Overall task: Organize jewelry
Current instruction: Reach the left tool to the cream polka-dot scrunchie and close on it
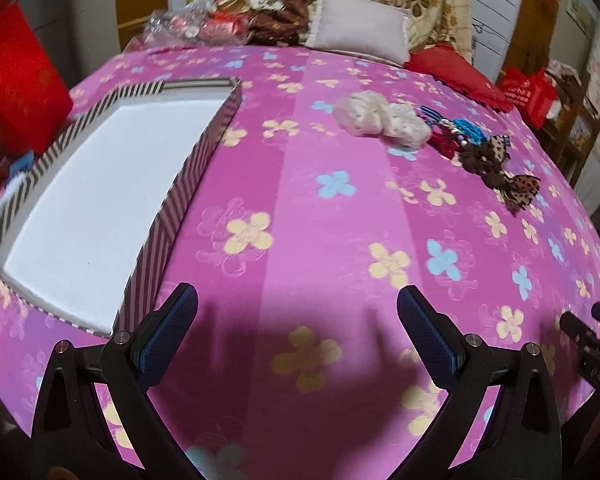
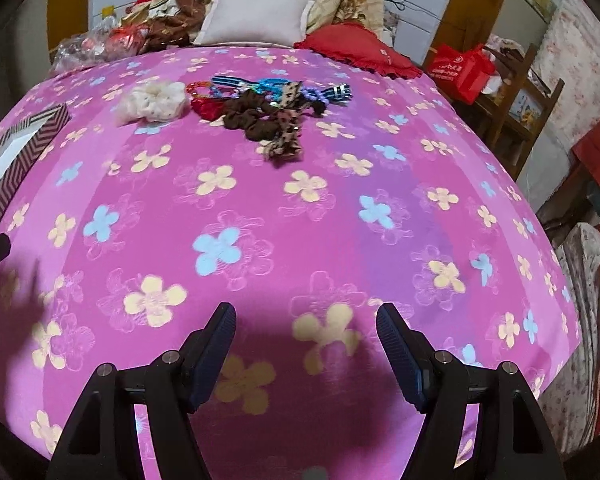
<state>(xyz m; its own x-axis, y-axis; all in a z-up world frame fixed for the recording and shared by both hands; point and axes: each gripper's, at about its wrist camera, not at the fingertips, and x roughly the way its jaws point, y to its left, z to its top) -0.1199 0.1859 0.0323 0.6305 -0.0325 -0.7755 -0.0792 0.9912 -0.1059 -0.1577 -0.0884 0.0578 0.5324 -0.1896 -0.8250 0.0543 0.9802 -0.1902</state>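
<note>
Your two grippers, left gripper (image 1: 297, 300) and right gripper (image 2: 306, 318), gape empty; ahead lie one striped box (image 1: 188, 184) and one accessory heap (image 2: 256, 108).

Pink bedsheet (image 2: 300, 240) strewn with yellow and blue flowers. Brown-and-white striped box (image 1: 172, 216), white inside. Cream scrunchie (image 2: 154, 100), brown scrunchie (image 2: 252, 116), leopard-spotted bow (image 2: 284, 140), red trinket (image 2: 206, 106), blue-striped ribbon (image 2: 228, 80). Red cushion (image 2: 356, 54). Black fingers (image 2: 216, 340) with dark blue pads.
</note>
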